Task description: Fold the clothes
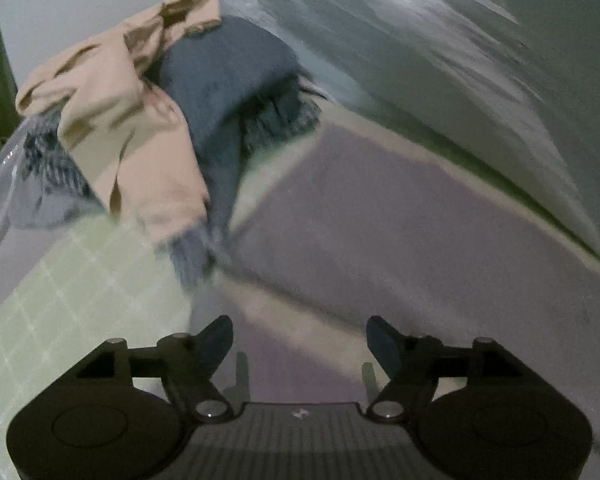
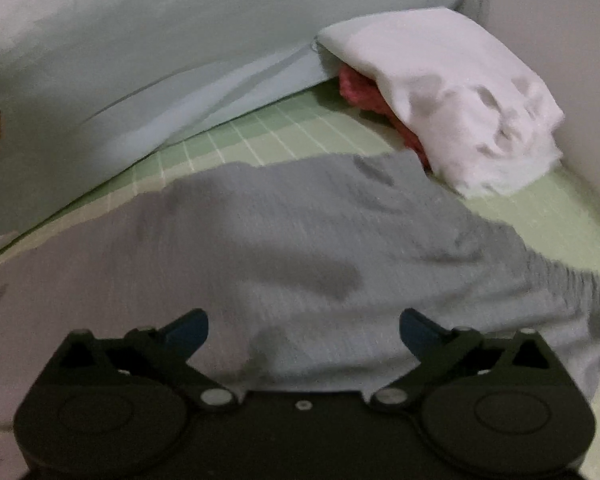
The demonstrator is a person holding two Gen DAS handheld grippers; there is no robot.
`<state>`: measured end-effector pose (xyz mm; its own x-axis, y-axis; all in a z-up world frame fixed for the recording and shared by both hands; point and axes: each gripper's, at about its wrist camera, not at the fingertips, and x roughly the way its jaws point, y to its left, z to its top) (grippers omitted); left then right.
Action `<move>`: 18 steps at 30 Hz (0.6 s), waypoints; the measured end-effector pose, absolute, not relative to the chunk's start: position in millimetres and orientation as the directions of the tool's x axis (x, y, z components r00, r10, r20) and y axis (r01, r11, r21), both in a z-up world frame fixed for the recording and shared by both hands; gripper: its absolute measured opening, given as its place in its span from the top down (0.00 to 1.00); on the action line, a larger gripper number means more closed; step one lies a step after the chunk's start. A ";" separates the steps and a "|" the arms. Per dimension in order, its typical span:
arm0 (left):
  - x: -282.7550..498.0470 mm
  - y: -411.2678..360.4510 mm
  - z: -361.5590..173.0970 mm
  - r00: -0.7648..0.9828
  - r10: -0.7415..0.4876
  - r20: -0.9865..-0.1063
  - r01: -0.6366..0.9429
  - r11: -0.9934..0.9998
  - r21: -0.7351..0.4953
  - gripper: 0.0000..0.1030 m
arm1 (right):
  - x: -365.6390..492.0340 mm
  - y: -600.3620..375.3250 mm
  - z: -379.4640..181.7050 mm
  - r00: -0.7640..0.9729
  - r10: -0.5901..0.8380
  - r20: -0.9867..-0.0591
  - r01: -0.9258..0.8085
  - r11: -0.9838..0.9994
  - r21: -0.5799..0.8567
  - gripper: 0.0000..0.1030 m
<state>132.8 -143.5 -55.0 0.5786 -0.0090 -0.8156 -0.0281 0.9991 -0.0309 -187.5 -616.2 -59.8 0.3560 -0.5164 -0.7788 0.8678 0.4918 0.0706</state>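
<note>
Left wrist view: my left claw [image 1: 300,340] gaping, nothing in it, heap of clothes [image 1: 140,120] upper left. Right wrist view: right claw [image 2: 304,330] spread wide, empty, grey garment [image 2: 300,248] flat mid-frame, white folded cloth [image 2: 452,108] upper right.

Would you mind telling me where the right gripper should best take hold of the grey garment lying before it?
Grip the ribbed hem at the grey garment's right edge, coming from the right. That edge is gathered and looks thicker than the flat middle, so the open right gripper could probably pinch it.
</note>
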 end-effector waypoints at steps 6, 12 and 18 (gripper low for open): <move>56.4 -157.9 -61.5 0.538 -0.064 -0.840 0.045 0.998 -0.048 0.22 | -250.0 -589.1 -72.9 0.346 -0.526 -0.777 0.863 0.504 0.043 0.00; -6.4 -165.3 -73.8 0.487 -0.079 -0.870 0.059 0.997 -0.058 0.21 | -299.5 -591.6 -84.3 0.321 -0.506 -0.800 0.880 0.472 0.055 0.00; -47.9 -163.3 -81.2 0.461 -0.082 -0.884 0.047 0.997 -0.068 0.21 | -334.7 -605.2 -96.8 0.243 -0.513 -0.823 0.917 0.399 0.021 0.00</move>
